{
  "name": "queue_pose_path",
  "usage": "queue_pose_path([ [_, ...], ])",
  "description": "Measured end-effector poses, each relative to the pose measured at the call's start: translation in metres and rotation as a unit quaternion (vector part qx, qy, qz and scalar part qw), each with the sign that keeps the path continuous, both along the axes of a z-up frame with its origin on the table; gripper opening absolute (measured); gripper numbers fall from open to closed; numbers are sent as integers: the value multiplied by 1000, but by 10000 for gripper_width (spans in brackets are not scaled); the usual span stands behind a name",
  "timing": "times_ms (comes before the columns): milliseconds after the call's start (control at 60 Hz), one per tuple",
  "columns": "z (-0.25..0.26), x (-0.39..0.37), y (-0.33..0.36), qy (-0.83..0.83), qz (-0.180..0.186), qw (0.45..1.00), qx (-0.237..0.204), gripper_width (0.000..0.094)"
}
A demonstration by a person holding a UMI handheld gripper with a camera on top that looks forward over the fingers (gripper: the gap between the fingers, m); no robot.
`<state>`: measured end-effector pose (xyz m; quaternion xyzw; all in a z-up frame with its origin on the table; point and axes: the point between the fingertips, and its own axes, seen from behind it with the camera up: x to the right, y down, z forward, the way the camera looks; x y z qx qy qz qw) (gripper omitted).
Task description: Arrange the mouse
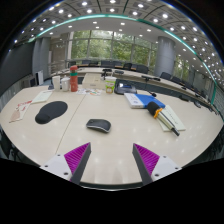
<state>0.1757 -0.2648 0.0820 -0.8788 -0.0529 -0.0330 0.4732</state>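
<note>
**Mouse Not Yet Picked Up**

Still early in the job, by the look of things. Mouse point(98, 125) resting on the pale desk point(120, 140), just ahead of the fingers and a little toward the left one. Not between them yet, and not touched.

Gripper point(112, 158) held above the near part of the desk, wide open, nothing in it. Pink pads point(76, 154) showing clean on the inner sides, with only bare desk in the gap.

Dark oval mouse mat point(51, 111) lying farther off to the left of the mouse, apart from it. Most likely the right home for the mouse, though only a guess from the task words. Nothing sitting on the mat now.

Other stuff on the desk, beyond and to the right: a blue book point(150, 102), some white papers point(170, 118) and what looks like a dark pen. More papers far to the left. Farther back, an orange bottle point(72, 78) standing up and a small box. Too small to tell more.

Done so far: close to nothing to see. Mouse loose, mat bare.

Left to do: reach forward, get both fingers around the mouse, squeeze, lift, carry over to the mat most likely, set down straight, let go.

Mouse smooth and rounded, so maybe slippery. Safer to grip the two sides, low down.
</note>
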Motion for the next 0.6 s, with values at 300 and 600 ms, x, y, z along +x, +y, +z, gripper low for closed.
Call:
queue_pose_path([
  [300,-70,-25,115,-4,29,999,-33,855],
  [600,-89,-37,181,13,62,997,-46,854],
])
